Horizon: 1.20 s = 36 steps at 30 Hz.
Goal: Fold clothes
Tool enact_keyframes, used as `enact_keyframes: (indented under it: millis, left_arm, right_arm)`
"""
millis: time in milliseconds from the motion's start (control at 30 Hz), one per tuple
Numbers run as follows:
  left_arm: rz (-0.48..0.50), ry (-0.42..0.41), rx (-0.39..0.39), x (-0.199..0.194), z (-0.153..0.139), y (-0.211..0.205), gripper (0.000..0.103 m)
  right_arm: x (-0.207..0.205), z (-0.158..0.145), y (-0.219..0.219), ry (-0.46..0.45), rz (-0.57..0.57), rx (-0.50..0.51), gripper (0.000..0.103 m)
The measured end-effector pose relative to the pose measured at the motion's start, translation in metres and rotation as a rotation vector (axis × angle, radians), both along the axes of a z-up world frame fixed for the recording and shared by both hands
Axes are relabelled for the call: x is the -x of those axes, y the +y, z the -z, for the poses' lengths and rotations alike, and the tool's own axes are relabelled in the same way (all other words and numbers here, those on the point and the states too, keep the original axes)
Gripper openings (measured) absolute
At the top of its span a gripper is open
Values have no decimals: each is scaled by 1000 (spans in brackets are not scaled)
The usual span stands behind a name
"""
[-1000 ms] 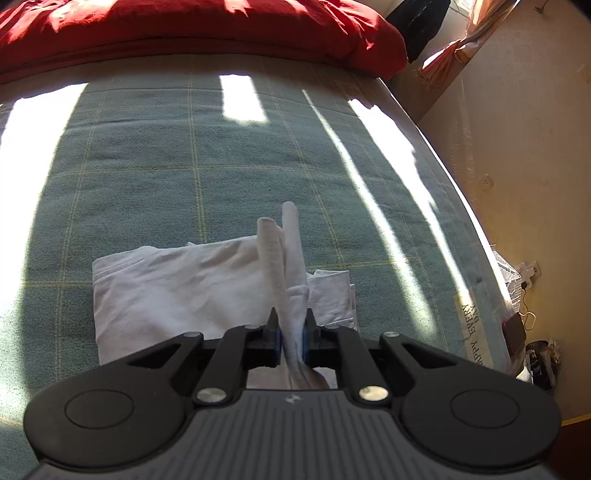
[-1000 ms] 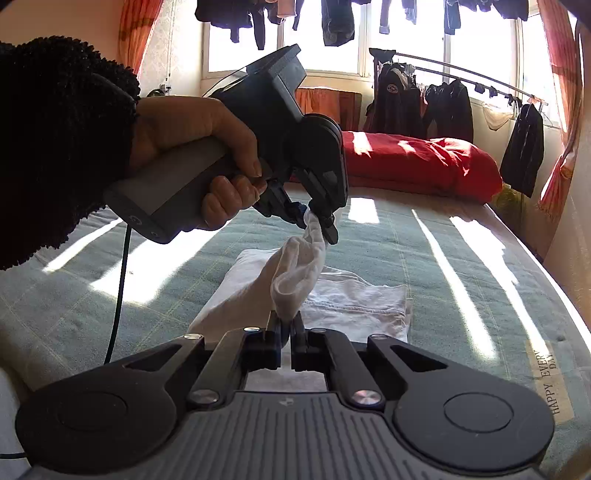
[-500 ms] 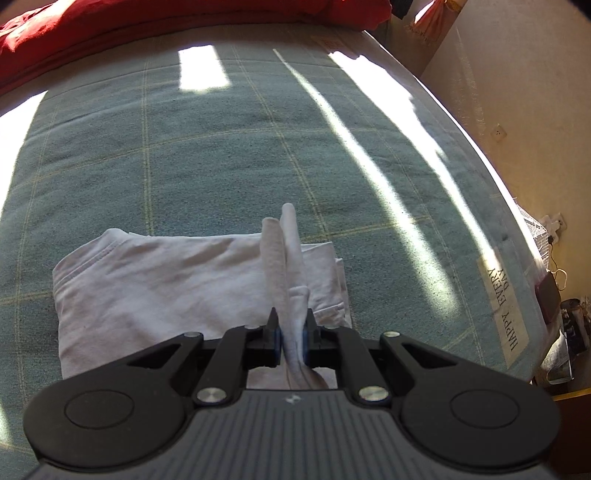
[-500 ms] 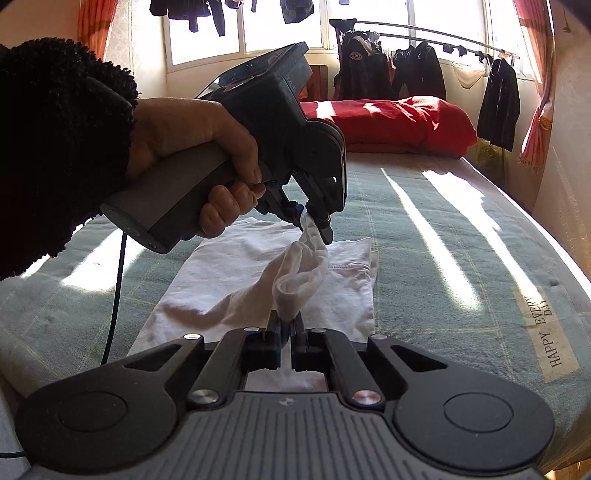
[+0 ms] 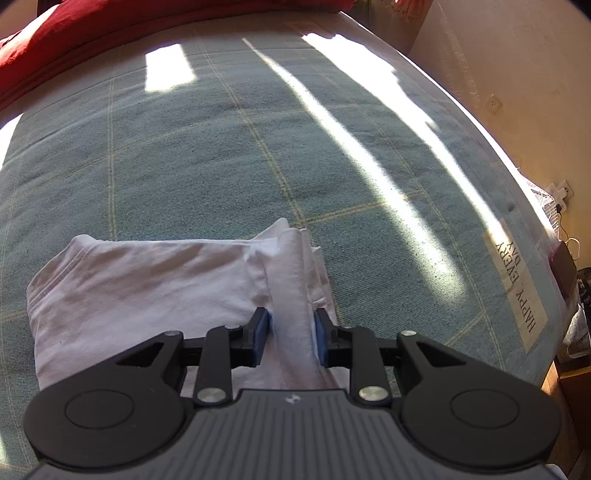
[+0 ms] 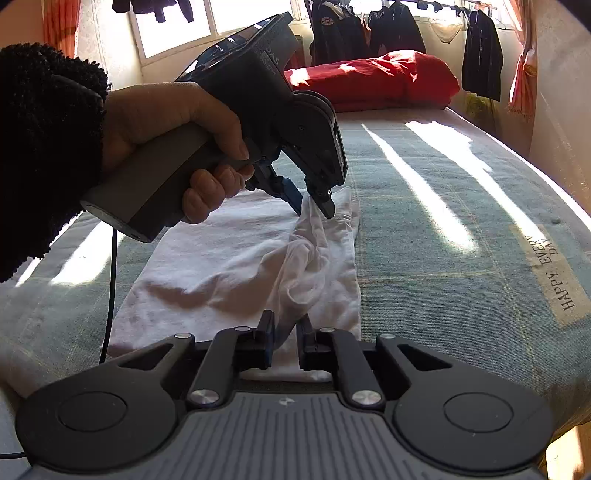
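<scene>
A white garment (image 5: pixel 147 288) lies folded into a rectangle on the green checked blanket (image 5: pixel 221 147). Its right edge is bunched into a raised ridge. My left gripper (image 5: pixel 290 332) straddles that ridge; its jaws are opening and the blue pads stand off the cloth. The right wrist view shows the garment (image 6: pixel 229 266) with the left gripper (image 6: pixel 312 205), held by a hand (image 6: pixel 166 122), low over the far corner. My right gripper (image 6: pixel 286 343) is at the near corner. Its jaws are opening too, with a strand of cloth loose in the gap.
A red duvet (image 6: pixel 376 77) lies at the bed's head, with dark clothes (image 6: pixel 369 29) hanging at the window behind. The bed's right edge carries a "HAPPY EVERY DAY" label (image 6: pixel 554 269), with a wall (image 5: pixel 517 92) close beyond. A black cable (image 6: pixel 110 295) trails on the left.
Both grippers sank towards the bed with the lifted cloth, laying it over the garment's right side. Both pairs of jaws, shut on the cloth before, have parted.
</scene>
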<state>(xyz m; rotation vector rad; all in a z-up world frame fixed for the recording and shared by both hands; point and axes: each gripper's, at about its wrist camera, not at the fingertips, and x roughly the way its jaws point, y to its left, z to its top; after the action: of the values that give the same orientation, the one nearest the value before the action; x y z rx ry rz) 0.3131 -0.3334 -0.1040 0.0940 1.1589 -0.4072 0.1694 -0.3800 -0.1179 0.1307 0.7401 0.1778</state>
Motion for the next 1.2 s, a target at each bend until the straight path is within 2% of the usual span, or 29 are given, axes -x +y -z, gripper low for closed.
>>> enact_keyframes:
  millis: [33, 100, 167, 267, 367, 500, 733, 833, 1033, 1200]
  left_arm:
    - [5, -3, 4, 1, -1, -1, 28]
    - [25, 2, 64, 4, -6, 0, 31]
    - [45, 1, 107, 8, -13, 0, 32]
    - [106, -59, 85, 22, -28, 0, 33]
    - [149, -120, 56, 37, -40, 16, 38]
    - [155, -160, -2, 59, -43, 56, 40]
    - [160, -220, -81, 121, -19, 114, 45]
    - [156, -237, -80, 141, -5, 121, 45]
    - [195, -262, -72, 163, 15, 120, 46]
    - [222, -258, -42, 173, 22, 117, 57]
  right_arm:
    - [0, 1, -2, 7, 10, -1, 23]
    - [0, 2, -6, 22, 27, -18, 37]
    - [1, 3, -11, 32, 43, -42, 45]
    - [0, 3, -20, 45, 71, -72, 50]
    - [1, 0, -27, 39, 95, -83, 50]
    - [0, -3, -38, 25, 104, -134, 49]
    - [-22, 4, -49, 30, 69, -258, 45]
    - [-43, 15, -49, 67, 73, -316, 40]
    - [-72, 39, -50, 183, 55, -388, 40]
    - [-80, 52, -62, 217, 76, -480, 40]
